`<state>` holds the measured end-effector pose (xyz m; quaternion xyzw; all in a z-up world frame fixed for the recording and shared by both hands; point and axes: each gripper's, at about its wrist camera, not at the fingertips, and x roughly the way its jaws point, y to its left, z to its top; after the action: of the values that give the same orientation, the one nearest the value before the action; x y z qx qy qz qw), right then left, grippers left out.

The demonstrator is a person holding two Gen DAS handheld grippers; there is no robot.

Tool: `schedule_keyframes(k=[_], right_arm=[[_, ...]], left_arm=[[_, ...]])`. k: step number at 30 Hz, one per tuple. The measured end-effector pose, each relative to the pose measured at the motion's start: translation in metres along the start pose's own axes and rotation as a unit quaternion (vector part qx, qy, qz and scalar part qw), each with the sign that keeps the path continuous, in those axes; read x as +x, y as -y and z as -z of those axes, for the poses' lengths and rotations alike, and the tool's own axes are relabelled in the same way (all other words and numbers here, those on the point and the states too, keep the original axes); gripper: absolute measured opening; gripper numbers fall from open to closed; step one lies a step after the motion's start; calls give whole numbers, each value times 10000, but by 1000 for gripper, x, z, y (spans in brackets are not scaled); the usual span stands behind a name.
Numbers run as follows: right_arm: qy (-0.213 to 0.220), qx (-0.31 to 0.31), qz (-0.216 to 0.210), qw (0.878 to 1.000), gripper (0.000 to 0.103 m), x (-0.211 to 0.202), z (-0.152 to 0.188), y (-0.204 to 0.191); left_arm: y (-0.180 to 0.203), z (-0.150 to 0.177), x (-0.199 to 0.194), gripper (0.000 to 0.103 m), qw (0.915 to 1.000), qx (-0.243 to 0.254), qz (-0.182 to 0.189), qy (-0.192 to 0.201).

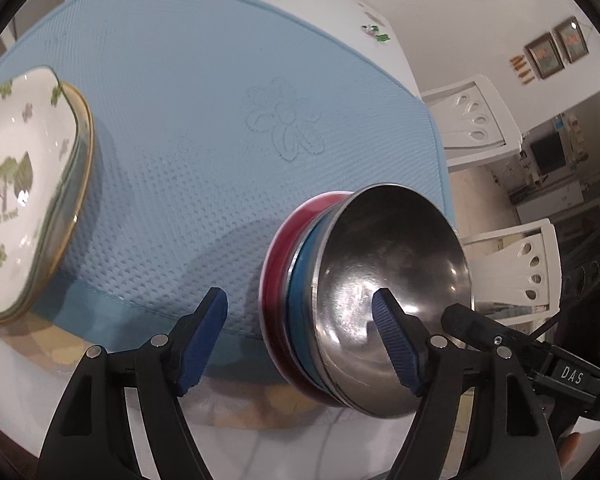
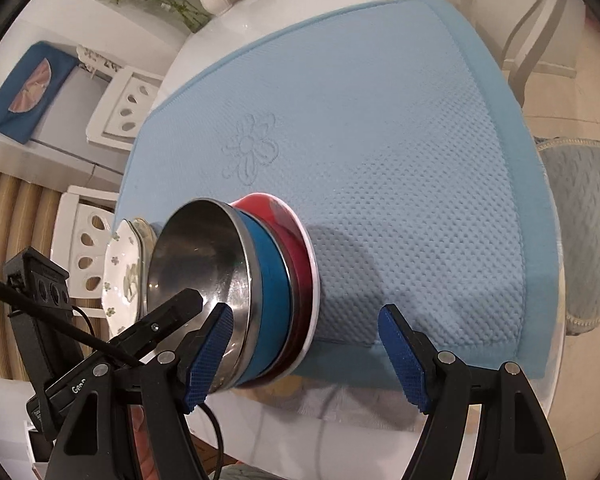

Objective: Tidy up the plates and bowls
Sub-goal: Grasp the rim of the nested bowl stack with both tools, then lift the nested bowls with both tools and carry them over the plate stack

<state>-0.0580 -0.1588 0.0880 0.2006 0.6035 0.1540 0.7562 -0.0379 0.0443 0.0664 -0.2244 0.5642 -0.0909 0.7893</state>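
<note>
Both claws open w/ steel bowl (image 1: 392, 280) stack btwn, on blue mat (image 1: 188, 120).

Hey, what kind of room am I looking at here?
Most likely a home dining room: a round white table under a blue mat, white dining chairs around it, a flower vase and framed pictures on the wall.

Glossy steel bowl (image 1: 396, 300); matt dimpled cloth mat (image 1: 204, 120).

Both grippers point steeply downward: the left gripper (image 1: 300, 344) and the right gripper (image 2: 306, 354) have jaws spread wide, gripping nothing.
</note>
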Motion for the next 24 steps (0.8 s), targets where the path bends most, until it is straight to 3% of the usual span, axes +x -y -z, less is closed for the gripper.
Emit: schedule_keyframes(k=[10,13,17,22,24], right_arm=[[-75,-394,234,9989,73,30,-9,-9],[-46,-404,141,9991,72,33,-10,-10],[-74,-426,140,9990,57,38,-11,-11],[-95,-430,84,9990,51,44,-12,-9],[-85,-534,41,9985,45,43,-12,-13]], left_arm=[[-7,2,16,71,9999,-116,66,-48],[-9,3,22,65,9995,-181,224,-128],[-11,5,26,51,9978,-304,563,-187],[-14,4,30,52,9968,-445,660,-118],[-14,3,30,52,9967,-434,677,-72]])
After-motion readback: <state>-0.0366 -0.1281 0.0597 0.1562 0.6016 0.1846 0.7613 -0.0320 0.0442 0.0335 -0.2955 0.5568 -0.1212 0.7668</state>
